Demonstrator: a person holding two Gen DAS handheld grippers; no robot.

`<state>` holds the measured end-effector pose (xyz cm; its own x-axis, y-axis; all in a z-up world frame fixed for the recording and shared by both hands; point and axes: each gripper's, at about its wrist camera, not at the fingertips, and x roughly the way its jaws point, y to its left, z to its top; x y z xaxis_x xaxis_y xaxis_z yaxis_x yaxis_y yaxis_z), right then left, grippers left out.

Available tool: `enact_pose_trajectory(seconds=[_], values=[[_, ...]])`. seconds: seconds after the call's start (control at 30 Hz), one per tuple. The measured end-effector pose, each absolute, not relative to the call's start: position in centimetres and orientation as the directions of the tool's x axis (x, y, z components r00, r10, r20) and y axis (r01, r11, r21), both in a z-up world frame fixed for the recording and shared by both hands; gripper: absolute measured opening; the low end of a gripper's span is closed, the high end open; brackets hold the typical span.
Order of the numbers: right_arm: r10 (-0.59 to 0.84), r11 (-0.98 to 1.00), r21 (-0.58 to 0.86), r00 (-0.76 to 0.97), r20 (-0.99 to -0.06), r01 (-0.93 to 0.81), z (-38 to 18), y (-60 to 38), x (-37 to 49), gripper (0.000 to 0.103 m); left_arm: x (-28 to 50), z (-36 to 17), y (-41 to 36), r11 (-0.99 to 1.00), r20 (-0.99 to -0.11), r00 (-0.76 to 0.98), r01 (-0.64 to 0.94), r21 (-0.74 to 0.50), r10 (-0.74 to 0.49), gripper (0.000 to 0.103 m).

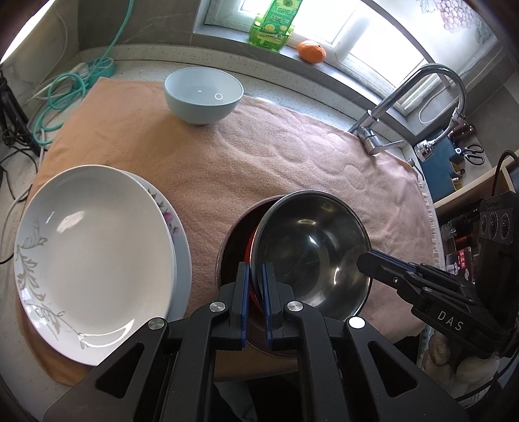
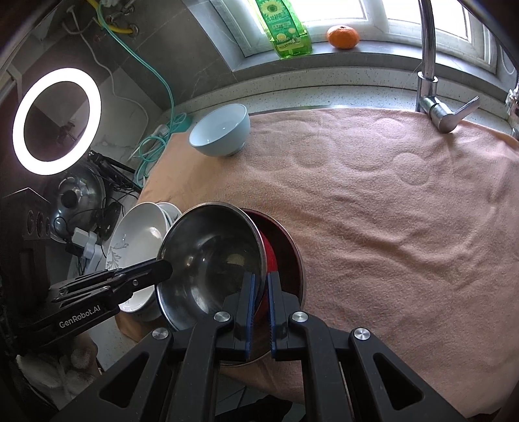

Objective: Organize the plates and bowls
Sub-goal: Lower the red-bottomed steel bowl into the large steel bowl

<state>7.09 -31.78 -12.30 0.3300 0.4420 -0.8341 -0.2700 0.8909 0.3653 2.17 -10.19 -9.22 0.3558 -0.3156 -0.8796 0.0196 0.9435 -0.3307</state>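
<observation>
A steel bowl (image 1: 311, 250) (image 2: 207, 256) hangs tilted over a dark bowl with a red inside (image 1: 235, 233) (image 2: 285, 256) on the pink towel (image 1: 292, 155). My left gripper (image 1: 256, 269) (image 2: 167, 269) is shut on the steel bowl's left rim. The right gripper (image 2: 259, 279) (image 1: 365, 258) is shut on the opposite rim. To the left lies a stack of white plates (image 1: 94, 253) (image 2: 136, 233), the top one with a grey leaf pattern. A light blue bowl (image 1: 203, 94) (image 2: 220, 130) stands alone at the far side of the towel.
A chrome faucet (image 1: 421, 87) (image 2: 428, 65) rises at the back right. A green detergent bottle (image 2: 285, 29) and an orange (image 2: 342, 36) sit on the window sill. Cables and a teal hose (image 1: 65, 94) lie at the back left, with a lit ring light (image 2: 56, 120) beyond.
</observation>
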Motion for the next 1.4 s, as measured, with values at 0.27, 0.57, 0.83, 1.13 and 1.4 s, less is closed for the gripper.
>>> enact_pose_trajectory(seconds=[0.27, 0.57, 0.83, 1.13, 1.4], values=[[0.426, 0.897, 0.351, 0.316, -0.848, -0.268, -13.1, -31.5, 7.1, 0.007, 2.1, -9.9, -10.4, 0.949, -0.890, 0.340, 0.032, -0.313, -0.304, 0.006], [0.396, 0.907, 0.319, 0.303, -0.867, -0.273, -13.8, -31.1, 7.4, 0.007, 2.2, -10.6, -11.0, 0.960, -0.906, 0.318, 0.058, -0.274, -0.278, 0.006], [0.377, 0.913, 0.300, 0.289, -0.880, -0.277, -14.2, -30.9, 7.5, 0.007, 2.4, -11.2, -11.3, 0.963, -0.916, 0.297, 0.064, -0.262, -0.269, 0.006], [0.363, 0.915, 0.286, 0.275, -0.890, -0.285, -14.7, -30.6, 7.8, 0.009, 2.6, -11.5, -11.3, 0.965, -0.920, 0.288, 0.065, -0.256, -0.264, 0.006], [0.352, 0.918, 0.275, 0.270, -0.896, -0.284, -14.7, -30.4, 8.0, 0.010, 2.7, -11.5, -11.3, 0.963, -0.920, 0.284, 0.068, -0.261, -0.269, 0.006]])
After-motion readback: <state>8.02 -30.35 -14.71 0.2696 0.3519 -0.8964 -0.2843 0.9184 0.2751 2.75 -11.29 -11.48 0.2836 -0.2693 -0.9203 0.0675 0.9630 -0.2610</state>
